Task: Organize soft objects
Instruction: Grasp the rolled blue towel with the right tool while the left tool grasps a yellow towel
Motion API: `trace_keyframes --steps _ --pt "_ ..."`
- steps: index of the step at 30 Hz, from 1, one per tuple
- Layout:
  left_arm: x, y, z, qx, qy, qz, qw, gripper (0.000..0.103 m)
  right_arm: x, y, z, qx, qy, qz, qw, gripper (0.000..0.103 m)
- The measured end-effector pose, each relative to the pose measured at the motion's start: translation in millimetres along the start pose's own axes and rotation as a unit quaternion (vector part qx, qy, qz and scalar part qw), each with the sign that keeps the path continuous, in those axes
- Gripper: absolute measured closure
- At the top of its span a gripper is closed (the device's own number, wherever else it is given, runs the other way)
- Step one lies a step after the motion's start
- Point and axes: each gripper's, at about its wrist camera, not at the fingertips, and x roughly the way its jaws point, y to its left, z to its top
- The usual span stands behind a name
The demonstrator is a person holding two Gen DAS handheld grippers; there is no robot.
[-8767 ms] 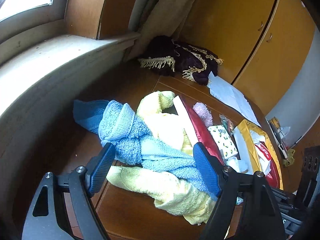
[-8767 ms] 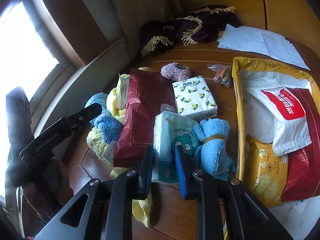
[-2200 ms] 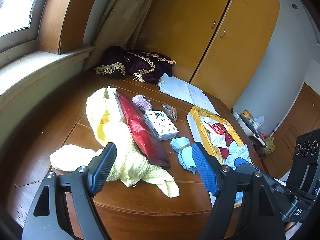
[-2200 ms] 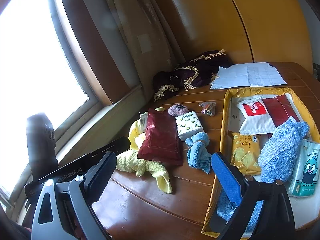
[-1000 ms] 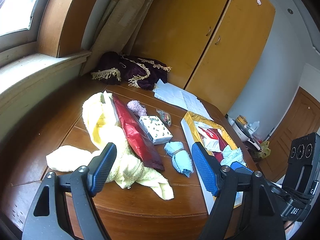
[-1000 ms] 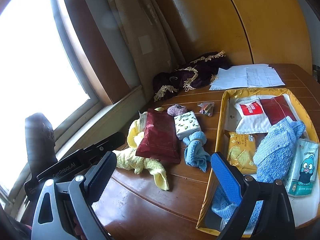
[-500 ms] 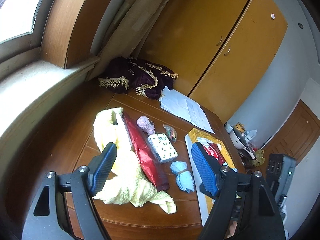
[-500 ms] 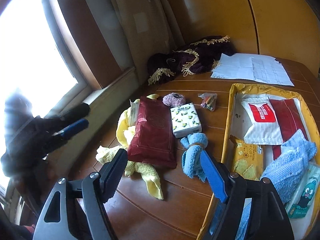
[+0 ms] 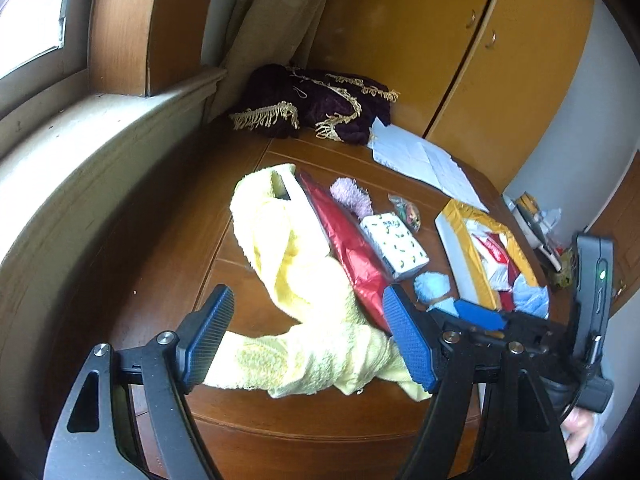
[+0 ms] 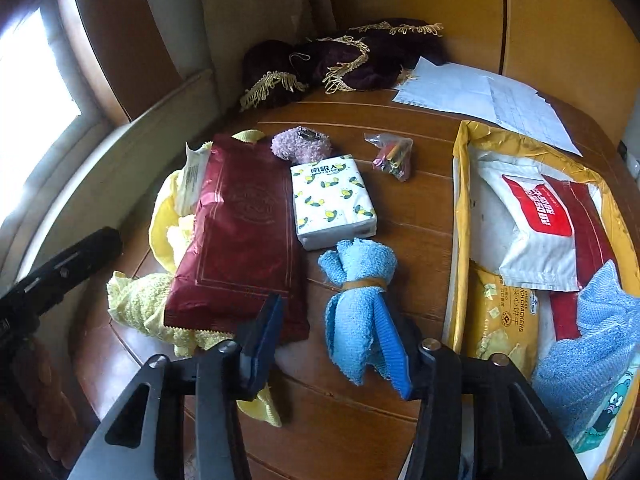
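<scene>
A long yellow towel point(image 9: 296, 280) lies crumpled on the wooden table, partly under a dark red packet point(image 10: 240, 232). My left gripper point(image 9: 308, 338) is open just above the towel's near end, a finger on each side. A small light-blue rolled cloth point(image 10: 356, 296) with a tan band lies beside the packet. My right gripper point(image 10: 328, 348) is open with the cloth's near end between its fingers, and the right finger point(image 10: 394, 356) overlaps the cloth's edge. A bigger blue towel point(image 10: 600, 340) rests in the yellow tray point(image 10: 460, 208).
A white tissue pack point(image 10: 332, 200), a pink fluffy item point(image 10: 300, 144) and a small bag of coloured bits point(image 10: 392, 156) lie mid-table. Snack packets fill the tray. A dark fringed cloth point(image 9: 320, 100) and papers point(image 9: 420, 156) sit at the back. A windowsill point(image 9: 80, 152) runs along the left.
Both grippers have dropped closer to the table. The right one has narrowed its opening and moved onto the rolled blue cloth; the left one now straddles the yellow towel's near end.
</scene>
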Motion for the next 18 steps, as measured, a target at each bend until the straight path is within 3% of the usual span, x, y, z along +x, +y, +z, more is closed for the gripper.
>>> trace_keyframes --steps 1,3,6,8,12,15,18 --pt "3 -3 -4 0.018 0.004 0.008 0.9998 0.026 0 0 -1 -0.002 -0.001 -0.006 1.0 0.082" --pt "14 -9 -10 0.056 0.017 0.017 0.9981 0.026 0 -3 -1 0.003 -0.002 -0.007 1.0 0.09" --pt "26 -17 -19 0.089 0.052 0.003 0.9946 0.026 -6 -12 -5 0.017 -0.013 0.017 1.0 0.093" --pt "25 -27 -28 0.118 0.076 -0.023 0.9898 0.026 -12 -15 -9 0.018 -0.026 0.043 0.999 0.095" --pt "19 -45 -46 0.157 0.126 -0.062 0.9777 0.026 -23 -15 -18 0.019 -0.044 0.055 0.997 0.095" --pt "9 -51 -47 0.168 0.125 -0.08 0.9746 0.026 -28 -14 -22 0.022 -0.053 0.059 0.997 0.095" --pt "4 -49 -39 0.166 0.105 -0.075 0.9777 0.026 -27 -14 -23 0.023 -0.05 0.059 0.997 0.095"
